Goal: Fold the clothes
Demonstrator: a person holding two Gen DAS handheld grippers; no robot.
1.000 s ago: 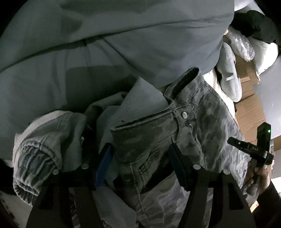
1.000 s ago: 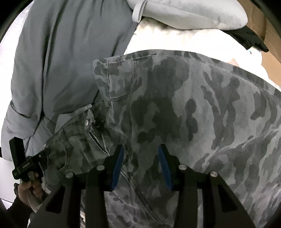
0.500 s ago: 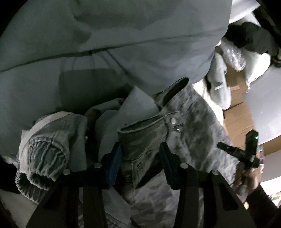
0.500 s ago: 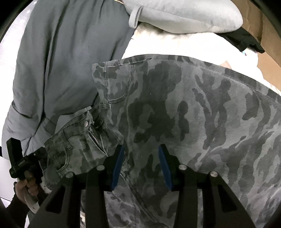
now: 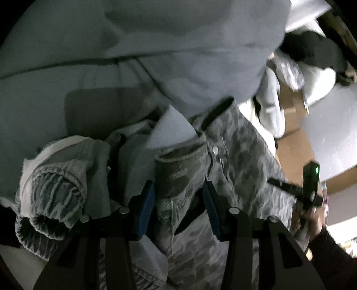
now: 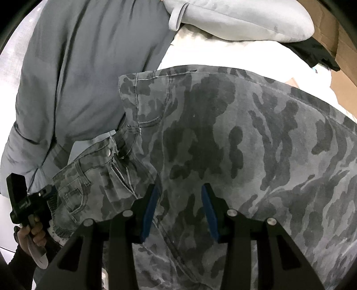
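Left wrist view, camouflage trousers' [image 5: 234, 156] waistband between parted fingers [image 5: 146, 200]

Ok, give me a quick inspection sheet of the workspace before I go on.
Surface: hidden under clothes.
Job's things: camouflage jeans spread out, fly unzipped.
Clutter: grey hoodie, light denim garment, grey pillow, black garment.
Grippers: left hand-held gripper straddling the jeans' waistband, jaws apart; right hand-held gripper over the jeans' leg, jaws apart.
Cables: nothing seen.
Surroundings: cardboard boxes.
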